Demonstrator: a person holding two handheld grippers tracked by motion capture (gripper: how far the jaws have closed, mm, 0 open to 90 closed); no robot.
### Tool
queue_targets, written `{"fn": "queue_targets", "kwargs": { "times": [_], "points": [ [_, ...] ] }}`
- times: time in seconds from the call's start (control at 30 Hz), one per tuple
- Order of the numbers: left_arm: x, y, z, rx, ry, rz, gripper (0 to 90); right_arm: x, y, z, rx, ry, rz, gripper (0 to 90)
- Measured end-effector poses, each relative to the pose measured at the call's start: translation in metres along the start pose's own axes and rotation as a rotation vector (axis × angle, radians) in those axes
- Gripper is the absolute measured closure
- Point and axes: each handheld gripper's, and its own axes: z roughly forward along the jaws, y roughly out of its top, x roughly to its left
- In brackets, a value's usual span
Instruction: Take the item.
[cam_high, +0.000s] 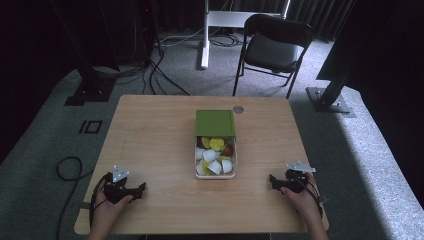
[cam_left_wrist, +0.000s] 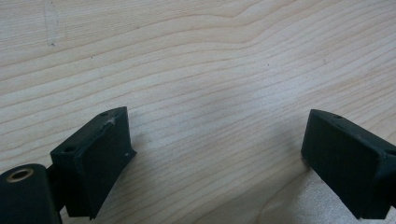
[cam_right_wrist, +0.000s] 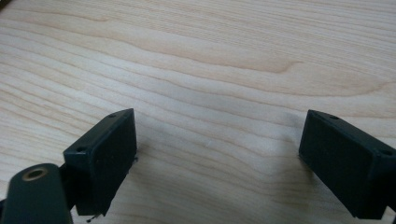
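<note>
A white box (cam_high: 196, 159) with a green lid (cam_high: 215, 123) slid back stands in the middle of the wooden table (cam_high: 150, 145). Several small white, yellow and brown cups (cam_high: 216, 156) lie inside it. My left gripper (cam_high: 141, 188) rests on the table near the front left, held by a hand, jaws pointing right. Over the bare wood in its own view, the left gripper (cam_left_wrist: 217, 151) stands open with nothing between its jaws. My right gripper (cam_high: 272, 180) rests near the front right, jaws pointing left. That right gripper (cam_right_wrist: 217, 149) is wide open over bare wood as well.
A black folding chair (cam_high: 272, 47) stands beyond the table's far edge on grey carpet. Cables (cam_high: 160, 65) run across the floor at the back left. A small round grommet (cam_high: 238, 109) sits in the tabletop behind the box.
</note>
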Motion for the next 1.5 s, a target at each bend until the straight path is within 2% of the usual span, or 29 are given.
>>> {"fn": "queue_targets", "kwargs": {
  "times": [0.57,0.73,0.93,0.97,1.2,1.5],
  "points": [
    [0.0,0.0,0.0,0.0,0.0,0.0,9.5,0.0,0.0,0.0,0.0,0.004,-0.004,11.1],
    [0.0,0.0,0.0,-0.001,0.0,0.0,9.5,0.001,0.0,0.0,-0.008,0.025,0.006,11.2],
    [0.0,0.0,0.0,0.0,0.0,0.0,9.5,0.003,0.007,-0.007,-0.041,0.022,-0.011,11.3],
    [0.0,0.0,0.0,0.0,0.0,0.0,9.5,0.003,0.013,-0.012,-0.065,0.022,-0.012,11.3],
    [0.0,0.0,0.0,0.0,0.0,0.0,9.5,0.002,0.029,-0.028,-0.119,0.021,-0.027,11.3],
    [0.0,0.0,0.0,0.0,0.0,0.0,9.5,0.01,0.043,-0.04,-0.174,0.058,-0.056,11.3]
  ]
}}
